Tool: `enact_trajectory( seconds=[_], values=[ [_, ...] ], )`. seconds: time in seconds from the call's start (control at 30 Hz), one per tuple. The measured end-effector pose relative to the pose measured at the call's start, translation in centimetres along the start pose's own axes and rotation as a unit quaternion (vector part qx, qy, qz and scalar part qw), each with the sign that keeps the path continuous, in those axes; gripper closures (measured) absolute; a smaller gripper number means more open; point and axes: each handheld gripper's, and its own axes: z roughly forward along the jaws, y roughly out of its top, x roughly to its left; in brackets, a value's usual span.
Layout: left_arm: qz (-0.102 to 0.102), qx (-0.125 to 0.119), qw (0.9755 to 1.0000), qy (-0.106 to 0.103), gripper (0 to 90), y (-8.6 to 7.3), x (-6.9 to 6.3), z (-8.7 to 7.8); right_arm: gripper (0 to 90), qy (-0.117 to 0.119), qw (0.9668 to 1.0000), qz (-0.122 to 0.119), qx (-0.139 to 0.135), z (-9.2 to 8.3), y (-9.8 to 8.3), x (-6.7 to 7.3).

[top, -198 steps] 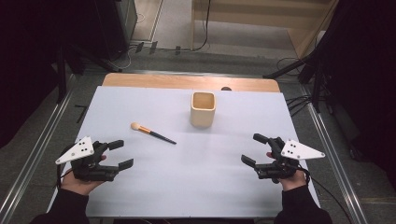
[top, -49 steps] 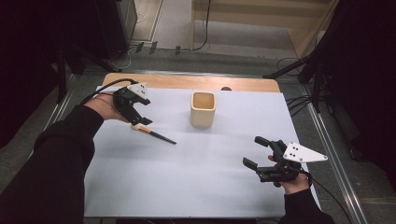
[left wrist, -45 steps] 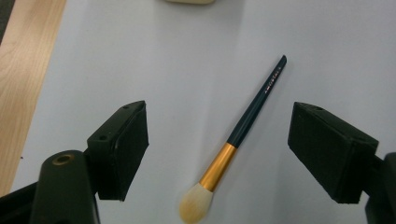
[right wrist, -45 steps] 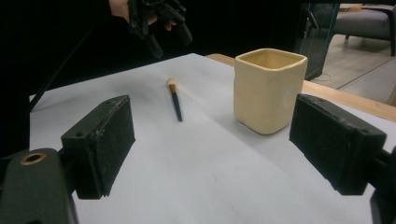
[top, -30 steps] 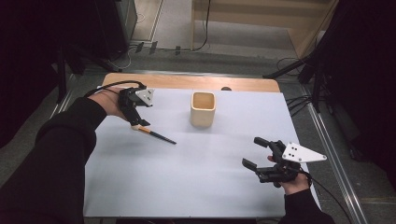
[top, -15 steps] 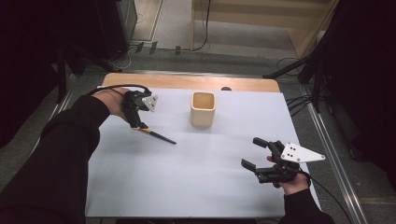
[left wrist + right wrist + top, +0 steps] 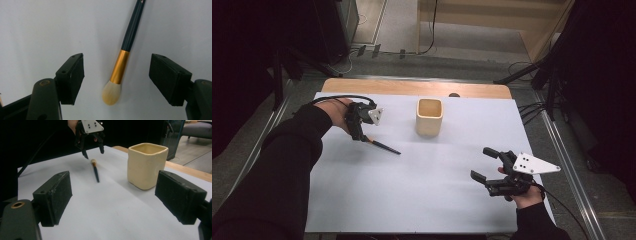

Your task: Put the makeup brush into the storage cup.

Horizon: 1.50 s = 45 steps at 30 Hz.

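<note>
A makeup brush (image 7: 381, 145) with a dark handle, gold ferrule and pale bristles lies flat on the white table sheet (image 7: 422, 200). My left gripper (image 7: 358, 134) points down over its bristle end. In the left gripper view the brush (image 7: 123, 65) lies between the two pads, and neither pad (image 7: 71, 77) touches it. The jaws have just been closing a little and stand open. A cream square cup (image 7: 429, 117) stands upright to the right of the brush. My right gripper (image 7: 481, 162) rests open at the near right with nothing between its jaws.
In the right gripper view the cup (image 7: 146, 165) is ahead to the right, and the brush (image 7: 95, 172) and the left gripper (image 7: 92, 148) are farther off. A wooden table edge (image 7: 412, 88) runs along the back. Metal rails flank the table.
My left gripper has sunk a little over the brush's bristle end, and its jaws have narrowed slightly. The right gripper, the brush and the cup stay where they were.
</note>
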Motion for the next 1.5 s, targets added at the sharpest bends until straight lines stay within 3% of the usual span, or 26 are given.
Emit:
enact_trajectory(
  seconds=[0.37, 0.63, 0.77, 0.97, 1.03, 1.2, 1.5],
  values=[
    [-0.001, 0.005, 1.0, -0.003, 28.6, -0.1, 0.0, 1.2, 14.8, 0.002, 1.0, -0.004, -0.003, 0.1, 0.0, 0.0],
    [0.001, 0.023, 0.9997, -0.01, 30.1, -0.4, -0.2, 2.4, 14.8, 0.003, 1.0, -0.002, -0.001, 0.1, 0.0, 0.0],
    [0.007, 0.027, 0.9996, -0.01, 34.8, -0.2, -0.2, 2.8, 14.8, 0.003, 1.0, -0.001, 0.0, 0.1, 0.0, 0.0],
    [0.003, 0.039, 0.9989, -0.026, 44.3, -0.2, -0.2, 3.7, 14.8, 0.003, 1.0, 0.0, 0.0, 0.1, 0.0, 0.0],
    [0.008, 0.053, 0.998, -0.034, 48.4, 0.0, -0.2, 4.0, 14.8, 0.003, 1.0, 0.0, 0.0, 0.1, 0.0, 0.0],
    [0.007, 0.051, 0.9974, -0.05, 57.4, -0.1, -0.1, 4.0, 14.8, 0.004, 1.0, 0.0, 0.0, 0.1, 0.0, 0.0],
    [-0.002, 0.054, 0.997, -0.054, 68.2, 0.1, -0.3, 4.0, 14.8, 0.005, 1.0, -0.003, 0.001, 0.1, 0.0, 0.0]
  ],
)
